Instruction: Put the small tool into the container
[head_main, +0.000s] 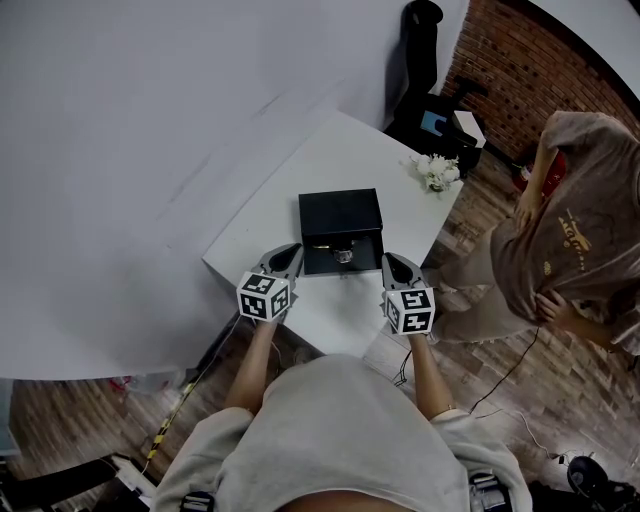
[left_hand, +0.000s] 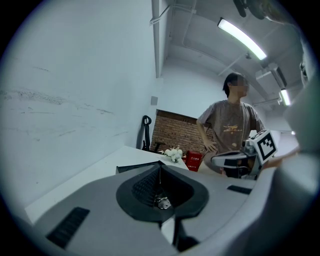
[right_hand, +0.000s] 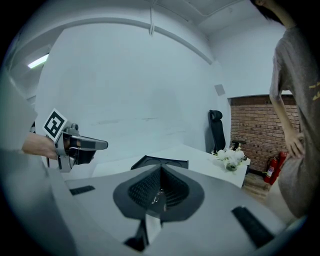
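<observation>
Fingers (head_main: 285, 262) either side of small tool (head_main: 343, 255)

Light grey short-sleeved shirt (head_main: 340, 430). Ahead of shirt: grey pointed left gripper (head_main: 294, 250), right gripper (head_main: 388, 259), each with black-and-white square-marker cube (head_main: 265, 296).

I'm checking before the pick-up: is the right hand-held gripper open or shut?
Shut. In the right gripper view, the right hand-held gripper has its jaws pressed together along one seam, with nothing between them.
</observation>
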